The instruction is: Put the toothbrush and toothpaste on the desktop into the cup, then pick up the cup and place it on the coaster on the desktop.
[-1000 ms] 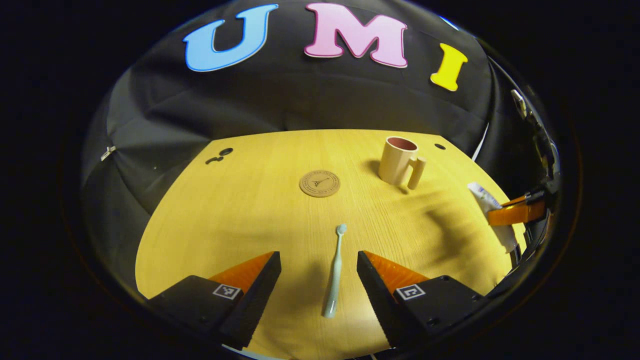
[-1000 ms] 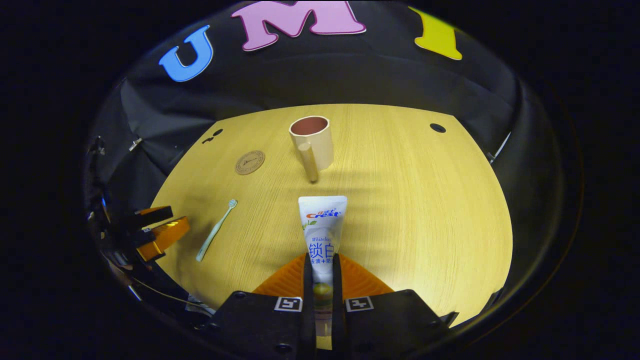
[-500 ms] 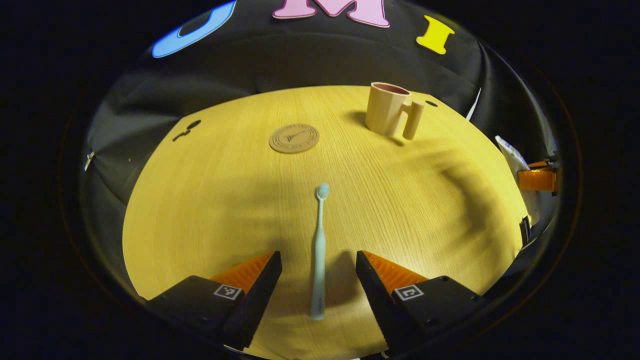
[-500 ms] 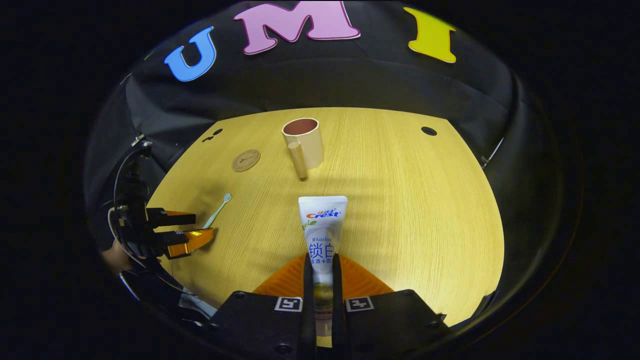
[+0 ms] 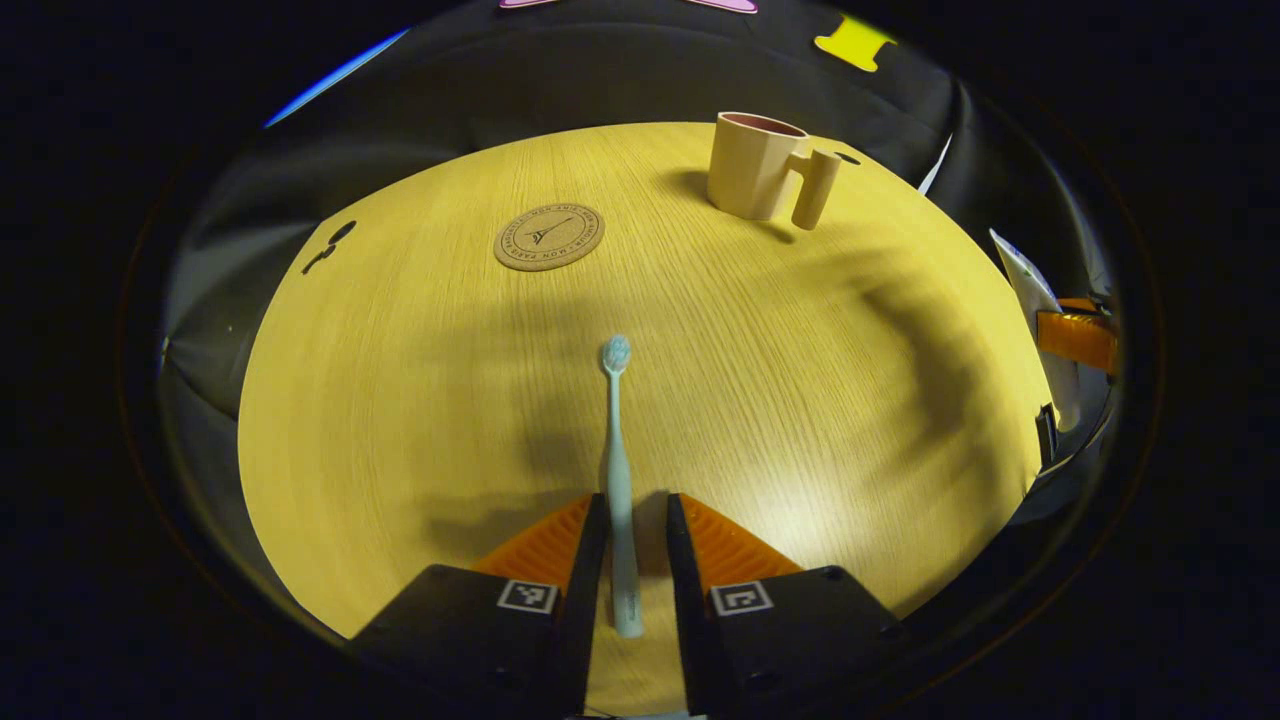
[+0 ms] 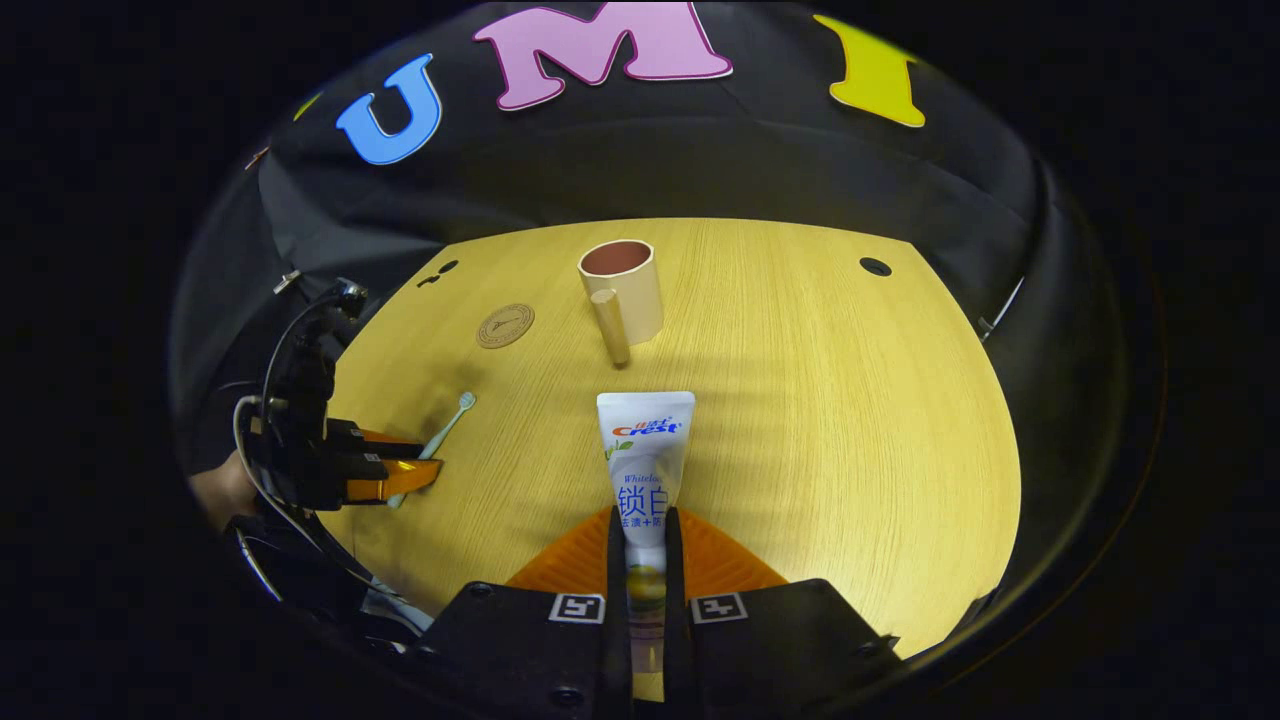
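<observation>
Lying flat on the wooden counter (image 5: 400, 380), one toothbrush (image 5: 617, 470) points its bristle head toward the far side, and the left tongs (image 5: 636, 520) have their two fingers drawn in close along either side of its handle; whether both actually press on it cannot be told from the left gripper view. In the right gripper view these same tongs (image 6: 420, 472) sit low at the counter's near left edge with the toothbrush (image 6: 450, 422) running out from between them, and part of a hand (image 6: 222, 490) shows behind.

The right tongs (image 6: 645, 525) are closed tight on one toothpaste tube (image 6: 645, 450), both fingers pinching its lower part, with the flat crimped end sticking forward above the counter.

One cup (image 6: 622, 290) stands upright on the far part of the counter, its handle turned toward the right tongs. One round coaster (image 6: 505, 325) lies to the cup's left, apart from it and bare.
</observation>
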Action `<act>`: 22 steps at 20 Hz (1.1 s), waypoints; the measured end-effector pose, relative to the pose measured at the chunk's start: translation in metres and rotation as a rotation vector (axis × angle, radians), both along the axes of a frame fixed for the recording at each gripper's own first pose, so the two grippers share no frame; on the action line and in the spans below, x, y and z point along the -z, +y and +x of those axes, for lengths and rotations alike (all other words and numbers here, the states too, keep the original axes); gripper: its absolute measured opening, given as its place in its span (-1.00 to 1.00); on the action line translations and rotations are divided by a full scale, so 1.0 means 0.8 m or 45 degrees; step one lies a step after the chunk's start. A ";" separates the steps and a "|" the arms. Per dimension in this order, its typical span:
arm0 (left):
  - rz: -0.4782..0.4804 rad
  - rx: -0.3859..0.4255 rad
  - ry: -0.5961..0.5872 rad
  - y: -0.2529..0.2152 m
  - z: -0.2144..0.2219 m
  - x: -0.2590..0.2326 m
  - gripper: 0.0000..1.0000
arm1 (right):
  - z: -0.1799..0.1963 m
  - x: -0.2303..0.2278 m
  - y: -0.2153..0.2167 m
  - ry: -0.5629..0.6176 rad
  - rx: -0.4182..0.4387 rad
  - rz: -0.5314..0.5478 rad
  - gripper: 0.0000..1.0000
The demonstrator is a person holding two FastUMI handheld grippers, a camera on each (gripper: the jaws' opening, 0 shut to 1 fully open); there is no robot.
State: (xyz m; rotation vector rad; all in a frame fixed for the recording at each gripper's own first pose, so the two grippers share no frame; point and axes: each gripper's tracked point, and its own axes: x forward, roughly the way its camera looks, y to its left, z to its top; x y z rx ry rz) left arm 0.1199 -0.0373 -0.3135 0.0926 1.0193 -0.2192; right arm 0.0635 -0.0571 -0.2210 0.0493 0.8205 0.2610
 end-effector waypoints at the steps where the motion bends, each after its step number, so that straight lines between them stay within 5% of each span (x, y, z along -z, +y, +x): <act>1: -0.008 -0.005 0.001 -0.002 0.003 0.000 -0.42 | 0.001 0.000 0.000 -0.004 -0.007 -0.001 -0.67; 2: -0.008 0.004 0.013 -0.001 0.003 0.000 -0.67 | 0.001 0.000 -0.001 -0.005 -0.012 -0.001 -0.67; 7: 0.015 0.022 0.013 -0.001 0.005 -0.001 -0.86 | 0.003 -0.005 0.002 -0.016 -0.029 0.013 -0.67; 16: -0.157 -0.192 -0.117 0.005 0.003 -0.025 -0.87 | 0.057 -0.056 0.011 -0.159 -0.036 0.013 -0.67; 22: -0.209 -0.204 -0.237 0.000 0.001 -0.055 -0.87 | 0.116 -0.124 0.029 -0.337 -0.037 0.059 -0.67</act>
